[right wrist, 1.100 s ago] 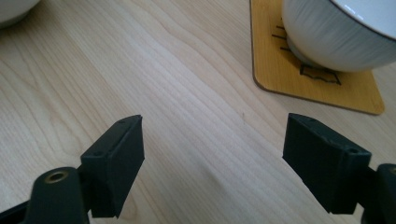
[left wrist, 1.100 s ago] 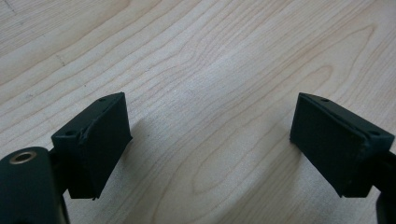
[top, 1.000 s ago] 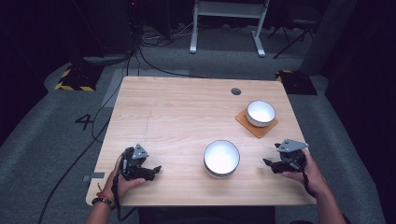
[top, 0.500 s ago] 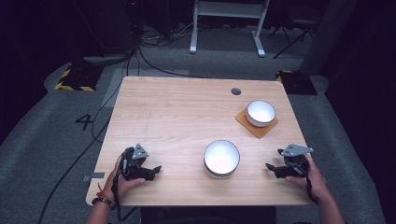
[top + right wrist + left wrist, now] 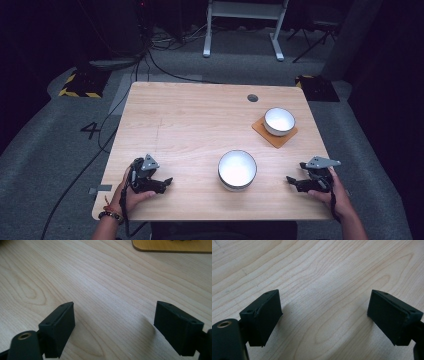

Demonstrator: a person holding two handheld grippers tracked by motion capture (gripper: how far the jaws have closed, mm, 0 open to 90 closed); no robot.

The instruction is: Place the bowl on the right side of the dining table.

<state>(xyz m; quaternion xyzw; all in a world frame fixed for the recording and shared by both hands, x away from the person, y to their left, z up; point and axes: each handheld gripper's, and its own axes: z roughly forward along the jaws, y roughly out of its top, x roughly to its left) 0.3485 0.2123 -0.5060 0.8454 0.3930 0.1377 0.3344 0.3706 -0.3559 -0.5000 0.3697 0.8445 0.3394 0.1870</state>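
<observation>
Near the table's front left edge my left gripper [image 5: 166,181] rests low over the wood, open, with bare wood between its jaws [image 5: 324,320]. My right gripper [image 5: 292,181] sits at the front right, pointing left toward a large white bowl [image 5: 237,169] that stands apart from it. Its jaws have just been opening and stand wide, nothing between them [image 5: 113,325]. A smaller white bowl [image 5: 279,120] sits on a brown coaster [image 5: 263,134], whose edge [image 5: 172,247] lies beyond the right gripper's jaws.
The light wooden table [image 5: 200,115] has a round cable hole [image 5: 252,98] near its far edge. Beyond it on the grey floor are cables, a yellow-black striped marker [image 5: 79,92] and a white stand's legs [image 5: 242,30].
My right gripper has drifted toward the near right edge and sunk closer to the tabletop. The left gripper and both bowls have stayed put.
</observation>
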